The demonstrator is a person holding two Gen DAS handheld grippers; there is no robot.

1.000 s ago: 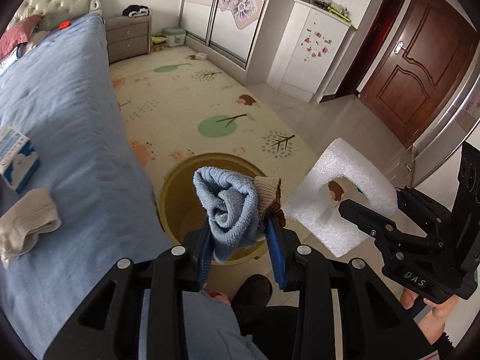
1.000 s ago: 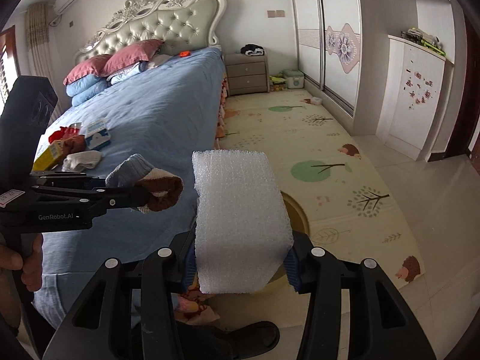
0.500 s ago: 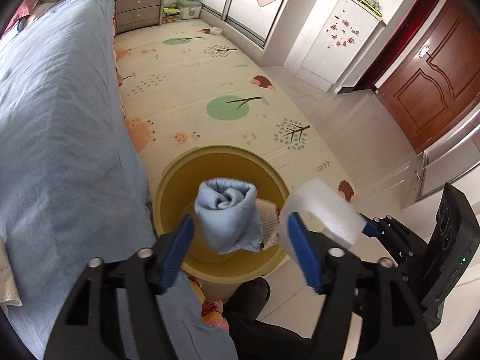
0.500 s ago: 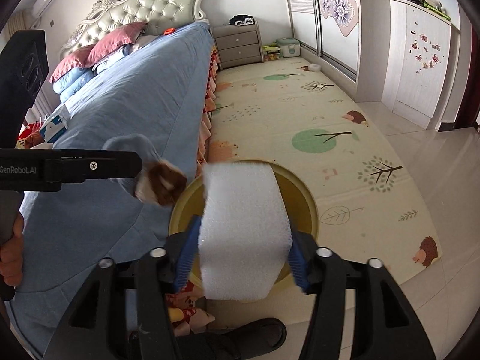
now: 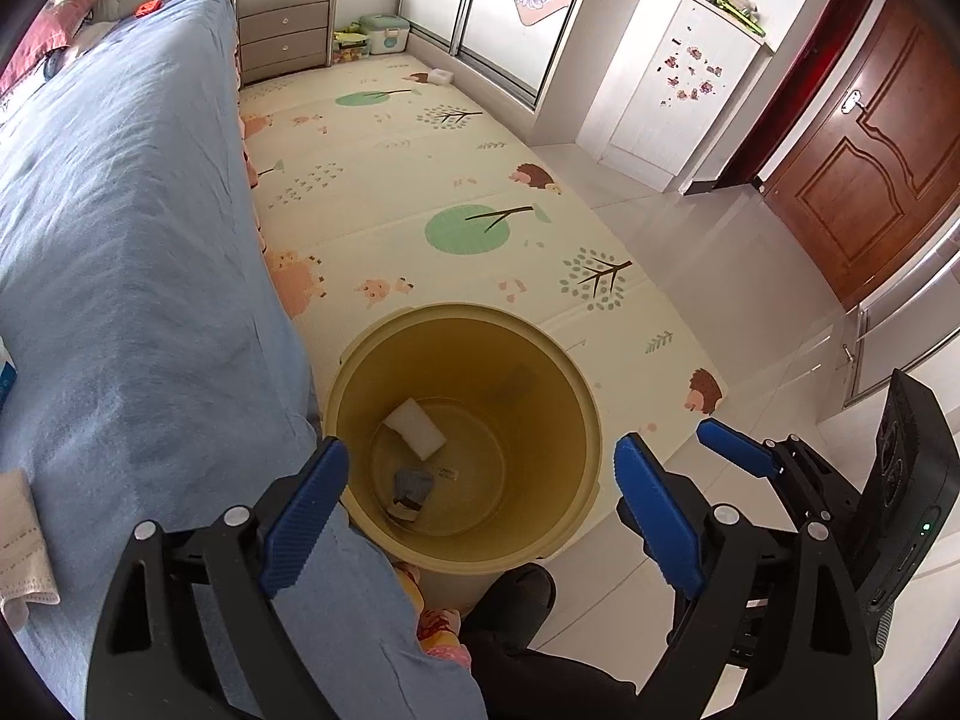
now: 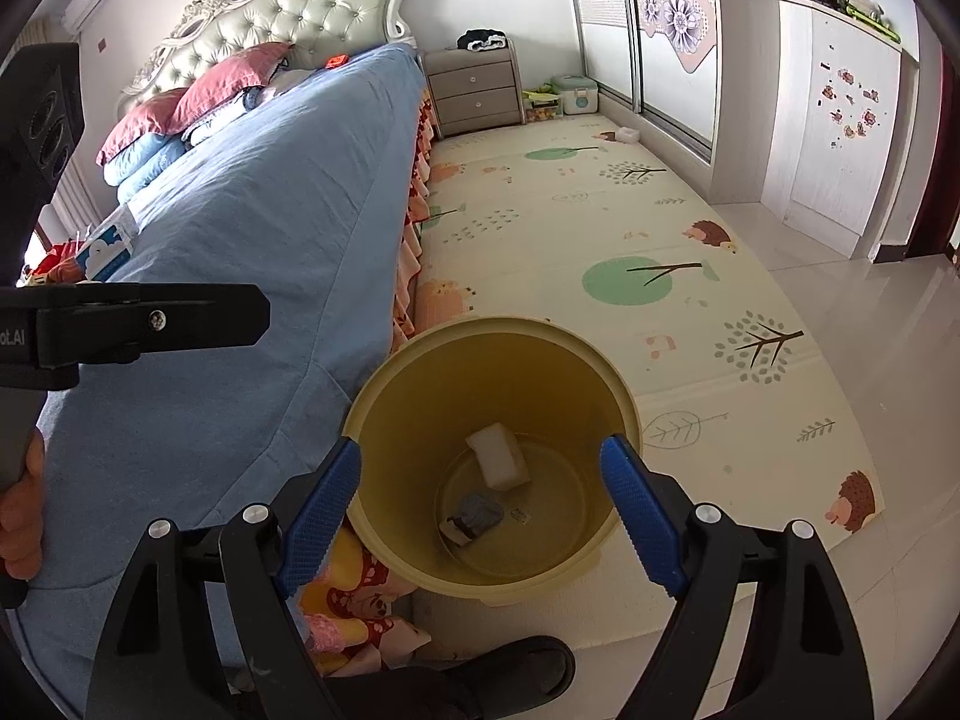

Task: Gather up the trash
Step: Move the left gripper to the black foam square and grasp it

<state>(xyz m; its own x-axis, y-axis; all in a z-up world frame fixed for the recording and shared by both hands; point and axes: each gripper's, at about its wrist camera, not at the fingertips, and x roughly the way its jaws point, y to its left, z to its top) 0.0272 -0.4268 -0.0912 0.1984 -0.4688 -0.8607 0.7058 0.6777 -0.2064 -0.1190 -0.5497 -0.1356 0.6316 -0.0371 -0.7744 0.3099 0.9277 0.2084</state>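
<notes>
Release step was in hand: each hand-held gripper, left (image 5: 480, 516) and right (image 6: 480, 507), was opening, empty, above the bin (image 5: 585, 396); the next move called for fetching bed (image 5: 120, 240) litter.

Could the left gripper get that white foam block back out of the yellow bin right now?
Probably yes: the left gripper hangs over the open bin, jaws opening and empty, nothing covering the foam block, though it lies deep at the bottom.

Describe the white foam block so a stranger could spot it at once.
Beside the blue bed, a yellow bucket stands on the floor. The white foam block lies at its bottom. Its only neighbour, a rolled blue sock, is darker and smaller.
</notes>
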